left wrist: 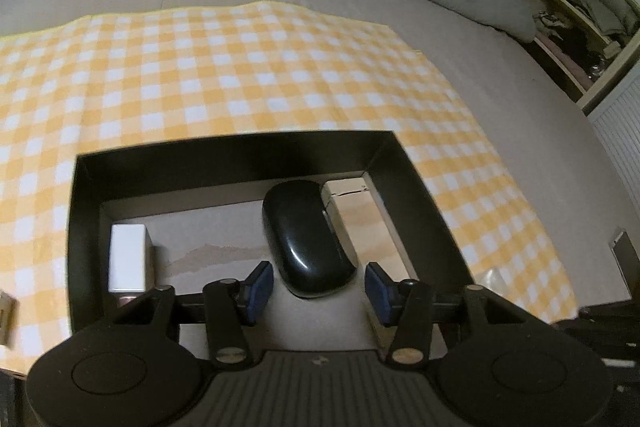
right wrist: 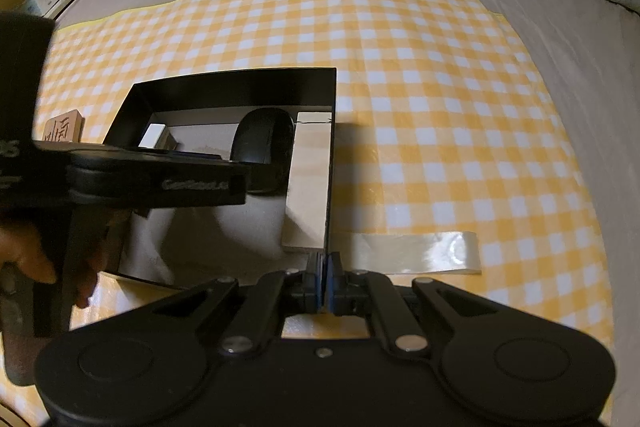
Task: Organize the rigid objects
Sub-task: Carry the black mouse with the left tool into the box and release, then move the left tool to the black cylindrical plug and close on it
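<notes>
Left wrist: left tongs [left wrist: 320,287] apart around black mouse [left wrist: 306,239]; right tongs [right wrist: 323,281] clamped on black box [right wrist: 240,83] wall.

The left hand-held gripper [right wrist: 160,183] hides the near end of the glossy black oval mouse [right wrist: 262,135] and most of the small white block [right wrist: 154,135]. The carved wooden tile [right wrist: 64,129] is partly hidden, its marks illegible.

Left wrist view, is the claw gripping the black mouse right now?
No, the left claw stands open, its blue pads clear of the mouse, which lies in the black box.
</notes>
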